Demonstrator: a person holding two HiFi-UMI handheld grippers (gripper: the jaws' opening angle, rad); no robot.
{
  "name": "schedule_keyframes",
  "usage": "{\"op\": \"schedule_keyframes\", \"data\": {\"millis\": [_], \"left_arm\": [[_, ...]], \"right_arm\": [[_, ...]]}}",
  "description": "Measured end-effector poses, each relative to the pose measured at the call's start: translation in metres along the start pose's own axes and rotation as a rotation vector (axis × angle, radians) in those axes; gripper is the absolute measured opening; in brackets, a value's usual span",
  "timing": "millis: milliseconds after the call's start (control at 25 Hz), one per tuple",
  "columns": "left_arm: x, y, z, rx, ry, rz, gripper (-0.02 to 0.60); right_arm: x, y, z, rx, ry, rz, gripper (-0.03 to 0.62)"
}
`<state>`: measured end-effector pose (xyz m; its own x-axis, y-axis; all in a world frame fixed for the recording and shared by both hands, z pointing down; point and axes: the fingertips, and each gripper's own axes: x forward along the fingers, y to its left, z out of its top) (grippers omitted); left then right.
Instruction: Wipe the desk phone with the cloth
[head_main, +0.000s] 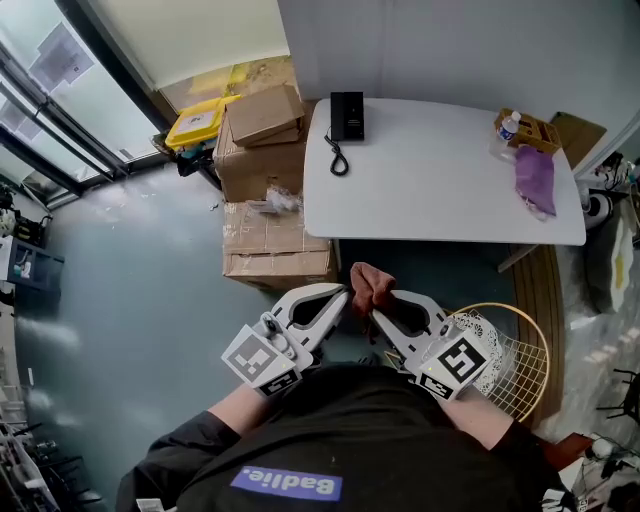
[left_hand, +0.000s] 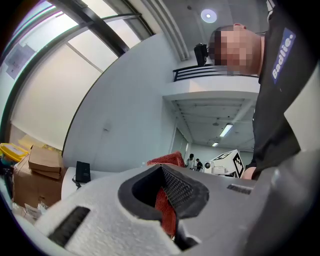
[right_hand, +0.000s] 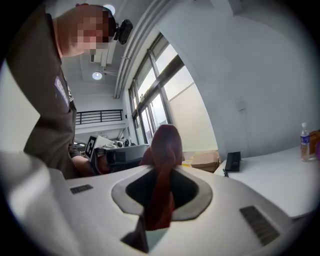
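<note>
In the head view, a white table (head_main: 440, 190) is standing well ahead of both grippers, with the black desk phone (head_main: 347, 115) sitting at its far left corner, a bottle (head_main: 508, 127) and a purple cloth (head_main: 536, 178) lying far right, cardboard boxes (head_main: 265, 150) stacking up ahead-left, and a wire basket (head_main: 515, 360) sitting just beside the right gripper (head_main: 378, 316). The left gripper (head_main: 343, 297) is angling inward to meet it, tips nearly touching, close to the person's body, both pinching a bunched reddish-brown cloth (head_main: 371, 288) that is rising between them. In the left gripper view, the jaws are clamping a red strip of the cloth (left_hand: 165, 210), the phone (left_hand: 82, 171) showing far ahead-left. In the right gripper view, the jaws are squeezing the cloth (right_hand: 162, 150), which is bulging above them; the phone (right_hand: 232, 161) is sitting well ahead-right.
</note>
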<state>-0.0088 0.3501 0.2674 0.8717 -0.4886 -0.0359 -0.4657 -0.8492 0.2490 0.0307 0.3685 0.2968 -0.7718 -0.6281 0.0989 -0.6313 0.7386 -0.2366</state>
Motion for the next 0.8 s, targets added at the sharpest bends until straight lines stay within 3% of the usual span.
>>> {"op": "schedule_keyframes", "data": {"millis": [400,800], "left_arm": [[0.011,0.022,0.006,0.034,-0.033,0.066,0.003],[0.051,0.119,0.021,0.054,-0.053,0.026,0.003]], "right_arm": [[0.010,-0.021,0.011,-0.036,-0.005,0.037,0.080],[0.084,-0.090,0.022,-0.054,0.042,-0.014,0.080]]}}
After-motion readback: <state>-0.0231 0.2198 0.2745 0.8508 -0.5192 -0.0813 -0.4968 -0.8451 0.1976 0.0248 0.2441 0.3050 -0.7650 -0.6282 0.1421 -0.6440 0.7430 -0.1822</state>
